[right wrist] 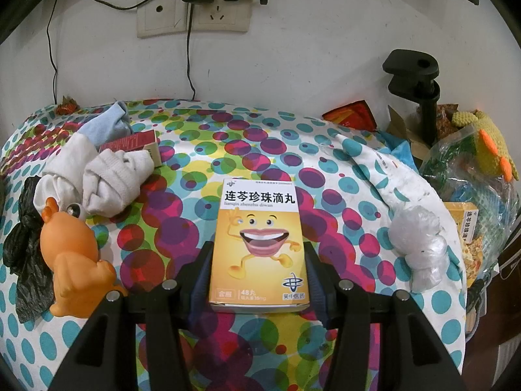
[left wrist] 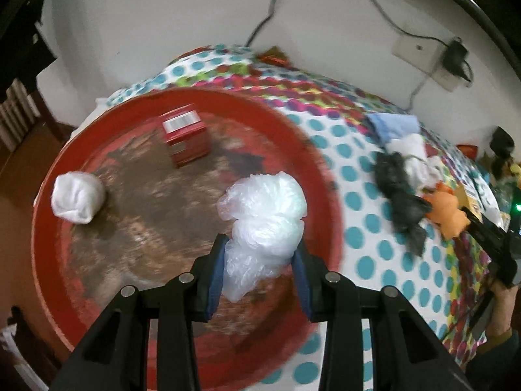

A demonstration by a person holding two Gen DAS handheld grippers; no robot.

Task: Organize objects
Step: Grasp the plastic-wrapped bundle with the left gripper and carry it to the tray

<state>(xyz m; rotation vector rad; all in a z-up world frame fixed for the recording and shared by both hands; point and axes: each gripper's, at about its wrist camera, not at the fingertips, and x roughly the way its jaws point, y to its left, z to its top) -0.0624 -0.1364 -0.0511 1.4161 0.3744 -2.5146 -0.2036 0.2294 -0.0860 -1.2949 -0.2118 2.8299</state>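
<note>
Gripping a crumpled clear plastic bag [left wrist: 260, 228] above round red tray [left wrist: 52, 176], left gripper [left wrist: 259, 277] fingers clamped, right gripper [right wrist: 257, 280] fingers clasping yellow cardboard medicine box [right wrist: 259, 244] over dotted tabletop [right wrist: 182, 215].

The table cover [right wrist: 260, 150] is white, printed with teal dots at its edges and overlapping purple, red, green and yellow circles across the middle. The round tray [left wrist: 52, 169] has a red rim and a worn, mottled brown floor. On it, the small box [left wrist: 185, 138] is red with a white striped label and the balled cloth [left wrist: 76, 197] is white. The crumpled plastic bag [left wrist: 263, 224] is clear and whitish. The medicine box [right wrist: 259, 244] is yellow-orange with a white band of black characters and a grinning cartoon mouth. The rubber toy [right wrist: 73, 260] is orange; the bag [right wrist: 27, 254] beside it is black.
</note>
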